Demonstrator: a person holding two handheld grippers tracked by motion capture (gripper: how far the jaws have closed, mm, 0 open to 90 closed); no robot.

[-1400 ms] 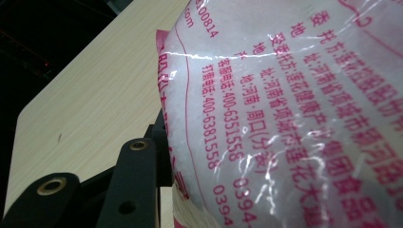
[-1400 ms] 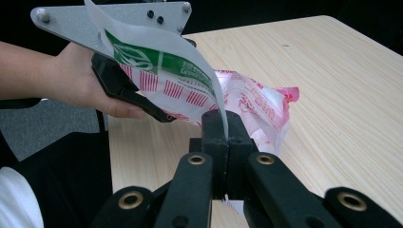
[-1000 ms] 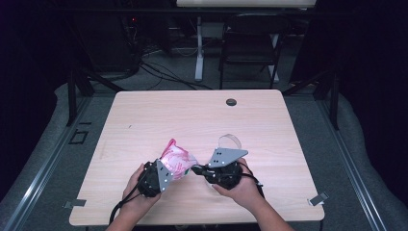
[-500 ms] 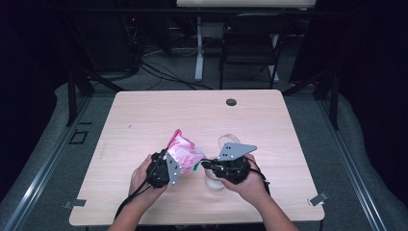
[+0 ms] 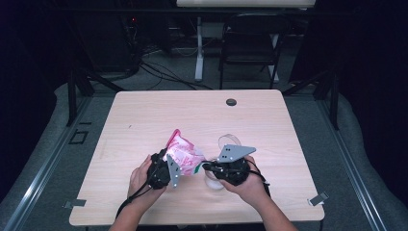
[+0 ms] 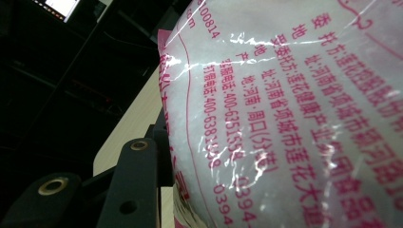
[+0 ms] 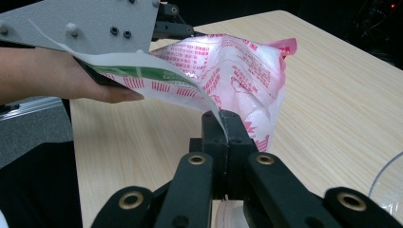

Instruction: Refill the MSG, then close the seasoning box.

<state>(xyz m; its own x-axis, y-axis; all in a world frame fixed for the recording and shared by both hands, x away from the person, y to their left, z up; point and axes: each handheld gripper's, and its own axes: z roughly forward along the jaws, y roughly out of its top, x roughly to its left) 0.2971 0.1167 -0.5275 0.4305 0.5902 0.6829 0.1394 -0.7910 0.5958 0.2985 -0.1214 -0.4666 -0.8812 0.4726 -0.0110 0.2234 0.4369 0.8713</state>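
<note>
Holding the pink-printed plastic bag (image 5: 182,155) above the near middle of the table (image 5: 144,115), the person has both grippers on it, and the work looks to be at the opening stage. The left gripper (image 5: 163,169) clamps the bag's bulging body, its jaws part-way apart around the white filling. The right gripper (image 7: 222,124) has its jaws together on a thin edge of the bag, pulled out into a taut flap. The bag is not visibly torn open; pulling the flap further and emptying the contents are judged still to come. A clear glass cup (image 5: 226,142) stands just beside the right gripper, close enough to be knocked. A small dark round cap (image 5: 231,102) sits at the table's far edge, well apart.
</note>
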